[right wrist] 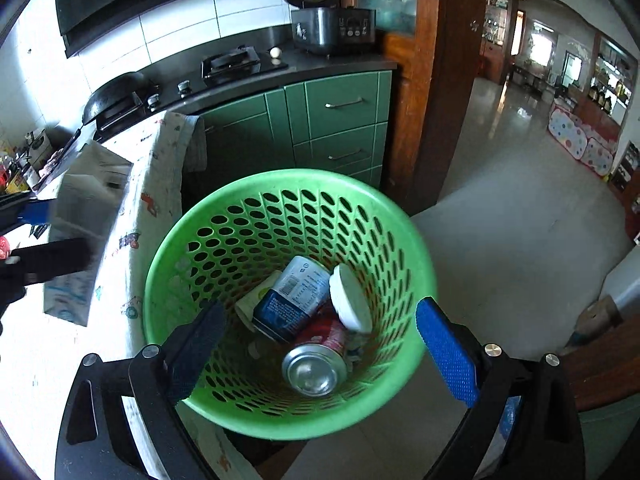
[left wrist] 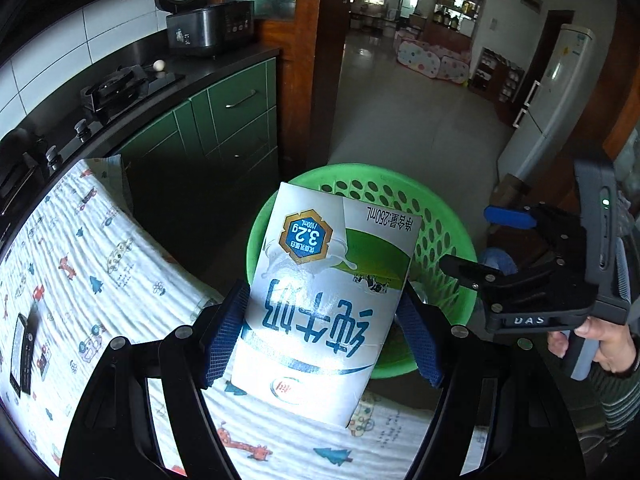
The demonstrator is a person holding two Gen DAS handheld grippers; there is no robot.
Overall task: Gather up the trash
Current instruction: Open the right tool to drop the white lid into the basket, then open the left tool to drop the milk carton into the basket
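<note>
- While the left hand-held gripper (left wrist: 324,328) clamps a milk carton (left wrist: 328,296) above the cloth-covered counter (left wrist: 80,264), the carton sits just short of the green perforated basket (right wrist: 288,200).
- Right hand-held gripper (right wrist: 320,344) hangs wide and empty over the basket.
- Already binned: a blue-labelled can (right wrist: 292,300), a red can (right wrist: 316,360), a white lid (right wrist: 350,300).
- Left, by my judgement: dropping this carton in.

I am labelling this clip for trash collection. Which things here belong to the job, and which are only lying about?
Job:
milk carton, gripped by the left gripper
green basket, holding a can, a small carton and a white lid
right gripper, empty

Lying about:
rice cooker
egg
stove
patterned cloth
</note>
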